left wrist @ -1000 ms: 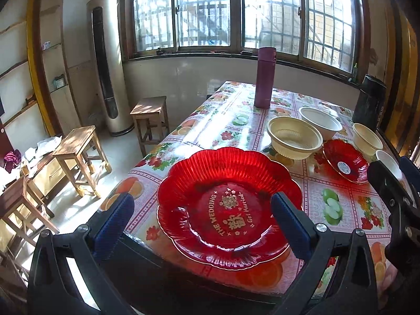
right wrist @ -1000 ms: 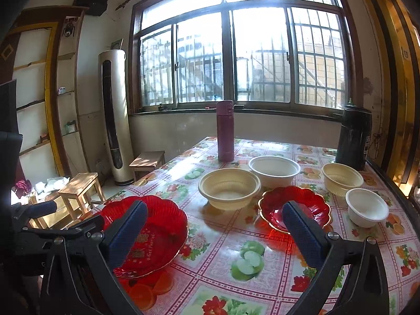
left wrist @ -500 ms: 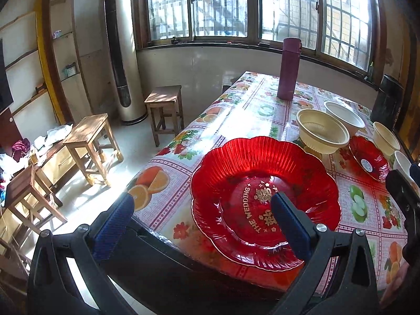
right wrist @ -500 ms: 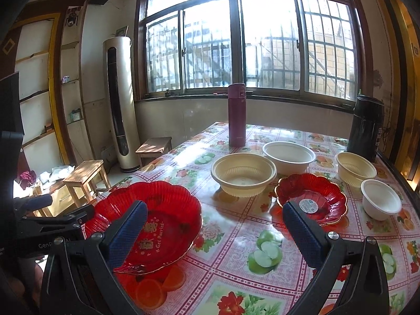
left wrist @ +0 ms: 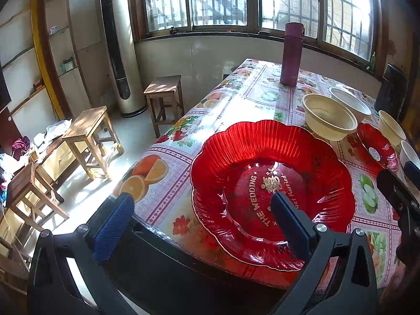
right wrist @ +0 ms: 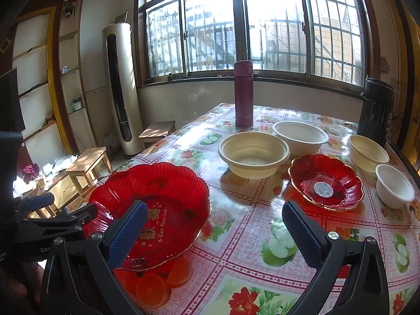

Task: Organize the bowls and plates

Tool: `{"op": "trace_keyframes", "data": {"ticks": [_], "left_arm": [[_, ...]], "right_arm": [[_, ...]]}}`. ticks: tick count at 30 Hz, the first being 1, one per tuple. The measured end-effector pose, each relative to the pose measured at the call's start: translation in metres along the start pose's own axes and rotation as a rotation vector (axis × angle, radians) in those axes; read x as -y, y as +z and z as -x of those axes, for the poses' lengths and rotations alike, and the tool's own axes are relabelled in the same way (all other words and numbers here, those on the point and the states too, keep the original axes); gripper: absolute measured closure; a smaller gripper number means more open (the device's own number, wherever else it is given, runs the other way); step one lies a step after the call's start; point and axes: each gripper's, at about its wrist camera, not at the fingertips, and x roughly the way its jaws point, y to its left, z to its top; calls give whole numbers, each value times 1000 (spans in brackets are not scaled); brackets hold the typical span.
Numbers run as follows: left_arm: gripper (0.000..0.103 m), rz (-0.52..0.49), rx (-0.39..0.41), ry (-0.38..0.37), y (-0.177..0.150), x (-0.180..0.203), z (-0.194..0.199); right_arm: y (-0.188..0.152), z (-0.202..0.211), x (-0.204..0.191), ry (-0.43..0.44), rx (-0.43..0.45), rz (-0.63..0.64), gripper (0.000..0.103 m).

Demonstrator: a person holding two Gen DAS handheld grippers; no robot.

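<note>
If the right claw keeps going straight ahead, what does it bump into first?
Probably the ribbed cream plastic bowl, beyond bare flowery tablecloth; depth is uncertain. The open right claw holds nothing.

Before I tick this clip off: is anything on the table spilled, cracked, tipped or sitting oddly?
Nothing spilled, cracked or tipped shows. The only oddity: the large red plate sits at the table's near edge, its rim apparently slightly overhanging. The small red plate still carries a white sticker.
</note>
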Motion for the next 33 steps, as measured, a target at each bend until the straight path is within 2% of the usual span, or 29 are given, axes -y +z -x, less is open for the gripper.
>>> {"op": "trace_keyframes", "data": {"ticks": [14,33], "left_arm": [[0,4,-46,-10,0,-5,-19],[0,1,-107,-41,-3,-7,-43]], "right_arm": [[1,-40,-2,29,-84,-52,0],[-3,-67,-4,9,-155,-87,1]]}}
